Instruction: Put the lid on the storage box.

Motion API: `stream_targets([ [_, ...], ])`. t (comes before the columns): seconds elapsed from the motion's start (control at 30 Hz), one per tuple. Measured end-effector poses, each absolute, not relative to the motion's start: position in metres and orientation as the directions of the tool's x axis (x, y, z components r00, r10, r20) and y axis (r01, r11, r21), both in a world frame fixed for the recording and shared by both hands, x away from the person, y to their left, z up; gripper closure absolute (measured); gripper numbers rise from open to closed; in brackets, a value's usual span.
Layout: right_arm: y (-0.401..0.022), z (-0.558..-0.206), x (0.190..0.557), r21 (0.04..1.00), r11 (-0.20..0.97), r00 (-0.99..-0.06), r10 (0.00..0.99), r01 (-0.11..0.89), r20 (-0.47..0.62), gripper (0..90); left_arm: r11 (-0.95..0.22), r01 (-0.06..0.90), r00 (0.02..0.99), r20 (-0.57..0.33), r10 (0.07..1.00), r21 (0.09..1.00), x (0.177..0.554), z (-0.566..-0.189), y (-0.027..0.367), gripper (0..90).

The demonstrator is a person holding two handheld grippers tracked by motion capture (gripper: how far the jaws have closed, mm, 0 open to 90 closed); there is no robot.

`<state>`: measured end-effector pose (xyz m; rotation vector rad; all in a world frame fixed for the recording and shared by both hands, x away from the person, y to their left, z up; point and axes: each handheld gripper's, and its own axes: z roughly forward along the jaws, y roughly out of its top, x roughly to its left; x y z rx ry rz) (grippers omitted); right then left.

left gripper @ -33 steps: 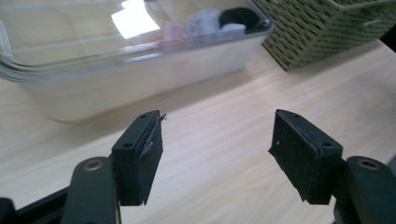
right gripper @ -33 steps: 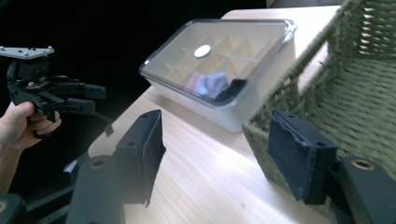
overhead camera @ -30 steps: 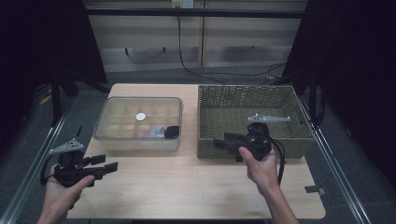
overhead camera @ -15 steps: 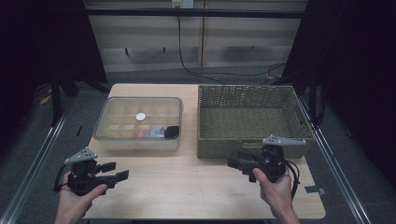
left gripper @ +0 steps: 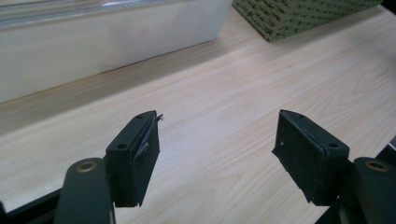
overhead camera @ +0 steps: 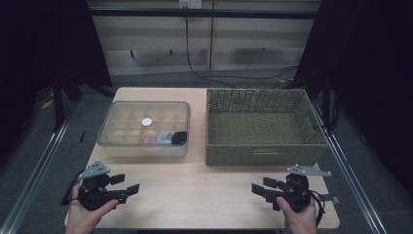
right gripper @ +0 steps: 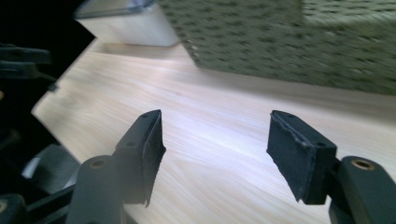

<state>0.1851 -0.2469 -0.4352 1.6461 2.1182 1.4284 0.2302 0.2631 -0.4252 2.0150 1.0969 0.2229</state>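
Observation:
My left gripper sits low over the wooden table at the front left, held in a hand, jaws pointing right. Its jaws stand wide apart in the left gripper view with only bare wood between them. My right gripper is at the front right, jaws pointing left toward the other one. In the right gripper view its jaws are also wide apart and hold nothing. A clear plastic compartment box stands at the back left with a white disc and a black item inside.
A woven green-brown basket stands at the back right, next to the box; its corner shows as the basket and the basket in the gripper views. The box wall is close ahead of the left gripper. Metal rails run along both table sides.
Both hands have drawn back toward the table's front edge and sunk lower. The right gripper came away from the basket's front wall. Both pairs of jaws stayed apart.

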Motion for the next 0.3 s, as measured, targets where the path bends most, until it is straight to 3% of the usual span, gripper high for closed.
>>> stream_targets([
  [0.13,-0.255,-0.443,0.180,0.717,-0.049,-0.391,0.812,0.696,0.435,35.2,-0.325,0.611,0.603,-0.158,0.782,0.722,0.230,-0.430,0.259,29.2],
  [0.3,-0.263,-0.450,0.178,0.704,-0.057,-0.362,0.827,0.708,0.431,34.3,-0.314,0.632,0.622,-0.223,0.751,0.709,0.234,-0.438,0.260,29.1],
])
